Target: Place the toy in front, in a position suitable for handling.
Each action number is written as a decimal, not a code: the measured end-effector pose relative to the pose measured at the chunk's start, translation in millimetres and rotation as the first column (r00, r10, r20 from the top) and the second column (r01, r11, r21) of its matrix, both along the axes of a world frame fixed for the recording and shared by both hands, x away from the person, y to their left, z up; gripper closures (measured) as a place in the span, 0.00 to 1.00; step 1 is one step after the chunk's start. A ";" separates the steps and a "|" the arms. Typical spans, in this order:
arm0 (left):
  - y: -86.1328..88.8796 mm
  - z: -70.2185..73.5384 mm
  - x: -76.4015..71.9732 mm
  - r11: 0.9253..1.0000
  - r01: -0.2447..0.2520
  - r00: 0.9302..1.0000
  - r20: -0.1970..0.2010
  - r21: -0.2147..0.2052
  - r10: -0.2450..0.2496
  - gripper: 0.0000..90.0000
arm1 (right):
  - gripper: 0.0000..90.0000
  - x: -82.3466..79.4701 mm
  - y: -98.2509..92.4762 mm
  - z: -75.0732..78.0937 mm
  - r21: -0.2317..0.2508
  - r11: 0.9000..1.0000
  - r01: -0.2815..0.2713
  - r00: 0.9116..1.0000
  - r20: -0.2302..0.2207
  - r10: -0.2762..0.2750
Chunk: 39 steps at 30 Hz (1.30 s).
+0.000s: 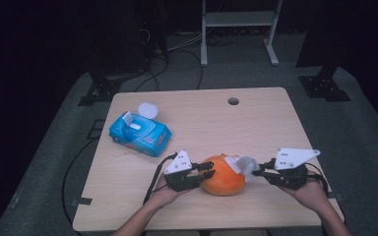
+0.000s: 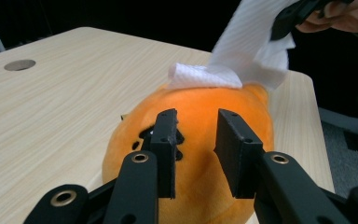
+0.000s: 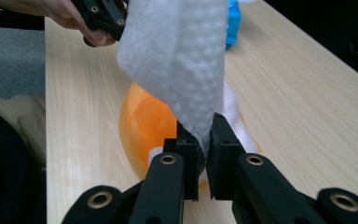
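An orange plush toy (image 1: 224, 182) (image 2: 200, 121) (image 3: 144, 121) lies near the front edge of the wooden table (image 1: 202, 118). A white wipe (image 1: 241, 164) (image 2: 247, 51) (image 3: 182, 60) drapes over the toy's top, with one end lifted. My right gripper (image 1: 256, 172) (image 3: 206, 123) is shut on that lifted end, just right of the toy. At the toy's left side my left gripper (image 1: 207, 170) (image 2: 196, 116) has its jaws apart, with nothing pinched between them. The toy's dark markings sit just behind the left jaw.
A blue wipes pack (image 1: 140, 132) with its flap up lies at the left of the table. A round white object (image 1: 147, 109) sits behind it. A cable hole (image 1: 233, 101) is at the back edge. A white metal frame (image 1: 238, 19) stands on the floor beyond.
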<state>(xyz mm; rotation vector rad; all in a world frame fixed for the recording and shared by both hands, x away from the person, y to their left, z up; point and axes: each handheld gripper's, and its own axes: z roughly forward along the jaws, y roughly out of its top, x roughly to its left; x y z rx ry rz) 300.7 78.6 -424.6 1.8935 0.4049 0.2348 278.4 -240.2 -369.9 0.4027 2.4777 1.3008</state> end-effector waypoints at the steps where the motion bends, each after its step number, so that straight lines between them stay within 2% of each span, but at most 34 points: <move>1: -0.3 -0.4 0.0 1.000 0.002 1.000 0.003 0.002 -0.002 0.75 | 0.92 2.7 6.0 -2.0 0.002 1.000 -0.010 1.000 -0.008 0.010; 5: -0.4 -1.4 0.0 1.000 0.003 1.000 0.003 0.002 -0.003 0.74 | 0.88 10.6 21.3 -8.6 -0.007 1.000 -0.022 1.000 -0.019 0.022; 7: -0.5 -2.2 -0.3 1.000 0.006 1.000 0.001 0.004 -0.006 0.73 | 0.82 15.7 30.9 -13.3 -0.004 1.000 -0.015 1.000 -0.020 0.015; 11: -1.1 -2.6 -0.5 1.000 0.007 1.000 -0.001 0.002 -0.007 0.73 | 0.77 18.1 33.7 -16.1 0.006 1.000 -0.005 1.000 -0.027 0.005; 12: -1.7 -2.5 -0.4 1.000 0.009 1.000 0.000 0.004 -0.009 0.73 | 0.71 19.1 34.5 -19.1 0.015 1.000 0.005 0.999 -0.039 -0.004; 14: -2.1 -2.5 -0.5 1.000 0.011 1.000 0.001 0.005 -0.011 0.72 | 0.69 19.5 34.8 -20.3 0.019 1.000 0.007 0.999 -0.042 -0.007; 16: -3.5 -1.5 -0.9 1.000 0.018 1.000 0.018 0.015 -0.018 0.71 | 0.70 20.6 36.5 -25.0 0.029 1.000 0.008 0.998 -0.060 -0.006; 19: -3.5 2.3 -0.8 1.000 0.014 0.999 0.040 0.024 -0.015 0.63 | 0.72 23.5 40.4 -31.8 0.031 0.999 0.007 0.996 -0.085 -0.004; 20: -3.0 4.5 1.1 1.000 0.010 0.998 0.059 0.024 -0.011 0.61 | 0.73 24.4 41.6 -33.8 0.041 0.999 0.004 0.996 -0.094 0.000; 24: -3.8 -0.1 7.6 0.999 0.013 0.999 0.033 0.042 -0.014 0.53 | 0.79 27.3 47.3 -35.2 0.058 0.998 -0.004 0.993 -0.118 0.011; 26: -4.2 -3.6 8.5 0.998 0.014 1.000 0.026 0.056 -0.015 0.53 | 0.82 28.3 48.0 -35.0 0.062 0.998 -0.012 0.992 -0.127 0.020; 27: -3.9 -6.0 8.9 0.998 0.013 1.000 0.019 0.055 -0.014 0.53 | 0.86 29.5 47.9 -35.0 0.071 0.997 -0.015 0.990 -0.141 0.025; 28: -3.4 -7.2 9.3 0.998 0.014 1.000 0.011 0.055 -0.015 0.55 | 0.90 32.0 45.1 -35.3 0.085 0.996 -0.018 0.983 -0.179 0.033; 30: -3.3 -8.3 10.0 0.998 0.011 1.000 0.007 0.060 -0.012 0.56 | 0.91 32.8 43.2 -35.5 0.088 0.996 -0.017 0.981 -0.189 0.033; 31: -2.3 -8.6 10.7 0.998 0.013 1.000 0.000 0.058 -0.013 0.56 | 0.92 32.6 36.4 -35.0 0.082 0.997 -0.001 0.978 -0.205 0.018; 35: -2.6 -8.6 9.9 0.998 0.016 1.000 0.003 0.056 -0.016 0.56 | 0.93 29.0 23.5 -34.9 0.054 0.998 0.023 0.979 -0.206 -0.012; 36: -3.0 -9.1 10.0 0.998 0.018 1.000 0.000 0.056 -0.018 0.56 | 0.93 26.8 14.7 -35.0 0.029 0.999 0.042 0.977 -0.212 -0.035; 38: -3.4 -9.4 9.8 0.998 0.019 1.000 -0.006 0.054 -0.019 0.56 | 0.93 24.6 7.2 -34.5 -0.018 0.997 0.072 0.978 -0.194 -0.074; 39: -3.8 -9.6 9.7 0.998 0.021 1.000 -0.009 0.051 -0.020 0.56 | 0.93 23.9 4.3 -33.7 -0.023 0.997 0.080 0.978 -0.189 -0.083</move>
